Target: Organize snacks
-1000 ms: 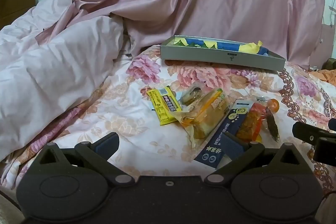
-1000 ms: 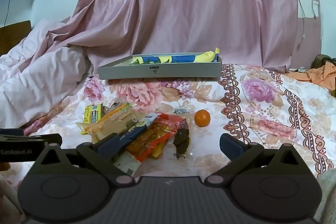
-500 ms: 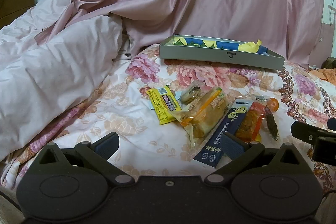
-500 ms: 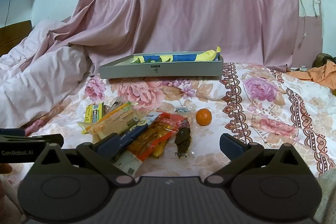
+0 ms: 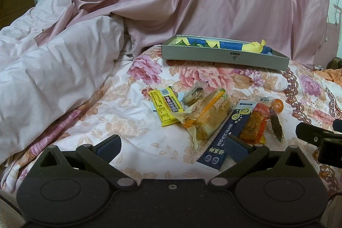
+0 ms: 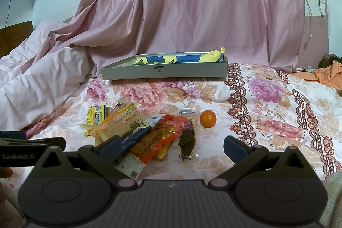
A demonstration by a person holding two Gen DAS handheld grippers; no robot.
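Observation:
A pile of snacks lies on the floral bedsheet: a yellow bar packet (image 5: 165, 106), a wrapped bread (image 5: 206, 115), a dark blue stick pack (image 5: 227, 134), a red-orange packet (image 6: 162, 138), a dark dried-fruit piece (image 6: 187, 141) and a small orange (image 6: 208, 119). A grey shallow box (image 5: 224, 56) with blue and yellow lining stands behind them; it also shows in the right wrist view (image 6: 164, 71). My left gripper (image 5: 172, 146) is open and empty, just short of the pile. My right gripper (image 6: 171, 147) is open and empty, in front of the red packet and dried fruit.
A bunched pink duvet (image 5: 53, 69) rises on the left. A pink curtain (image 6: 192, 3) hangs behind the box. Orange cloth (image 6: 325, 76) lies at the far right. The other gripper's body shows at each view's edge.
Both grippers have crept slightly forward and lower toward the snacks. Nothing was taken hold of or moved.

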